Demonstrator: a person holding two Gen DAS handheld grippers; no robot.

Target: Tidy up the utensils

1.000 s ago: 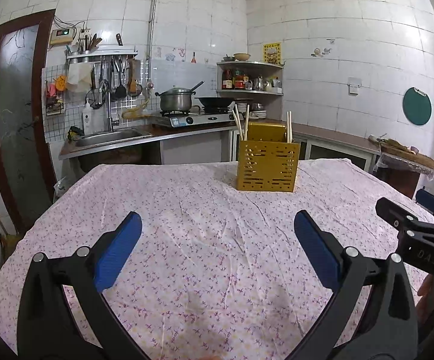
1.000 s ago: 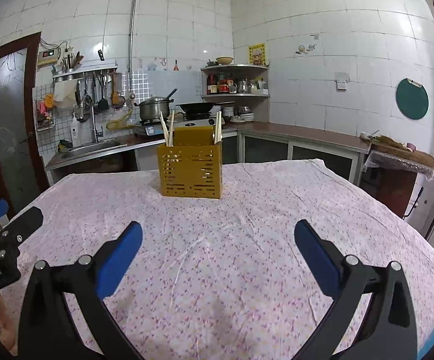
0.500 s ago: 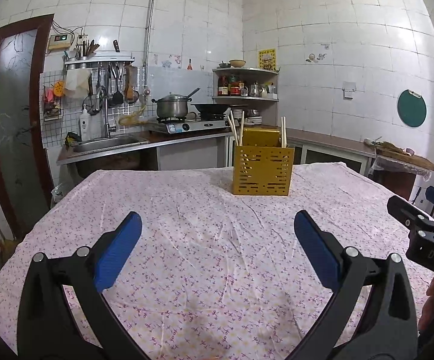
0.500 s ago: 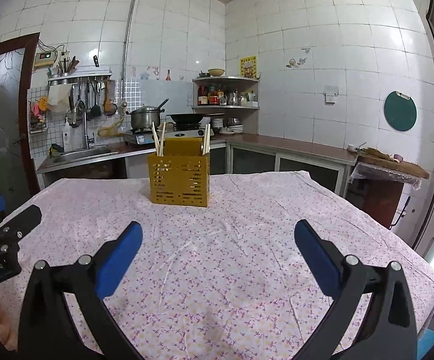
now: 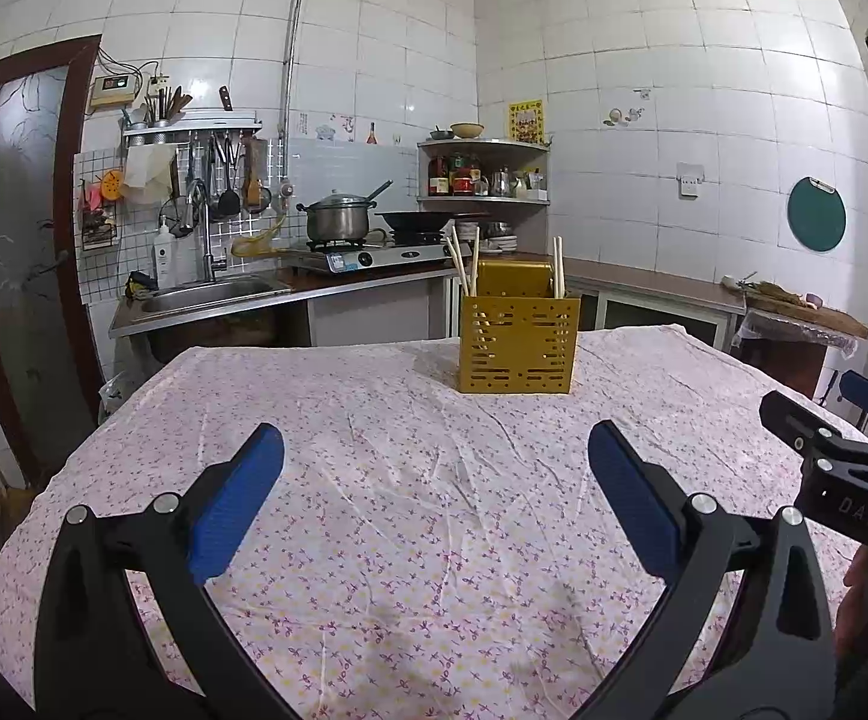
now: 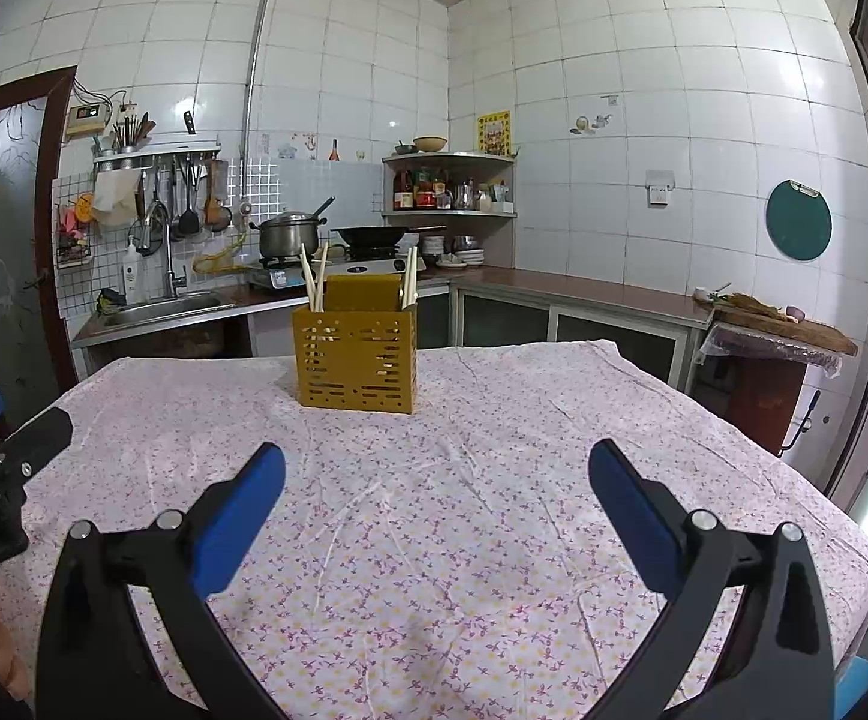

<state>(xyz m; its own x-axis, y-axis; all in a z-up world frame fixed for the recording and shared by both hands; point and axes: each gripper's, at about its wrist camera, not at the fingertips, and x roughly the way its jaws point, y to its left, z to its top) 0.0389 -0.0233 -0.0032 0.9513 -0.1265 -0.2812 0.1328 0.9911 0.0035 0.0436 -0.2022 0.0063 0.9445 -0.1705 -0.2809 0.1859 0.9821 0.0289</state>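
Beside the spread left hand-held gripper (image 5: 435, 450), right hand-held gripper (image 6: 436, 468) spread too, marked "DAS".

Only the yellow holder (image 5: 516, 345) with its upright chopsticks (image 5: 558, 267) stands on the counter (image 5: 410, 480), far ahead; cloth lies bare between it and both claws.

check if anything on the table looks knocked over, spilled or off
Nothing stands out. The yellow holder stands upright on the tablecloth, with chopsticks leaning inside it at its left and right ends. The cloth is only creased. Both the left gripper and right gripper are open and empty.
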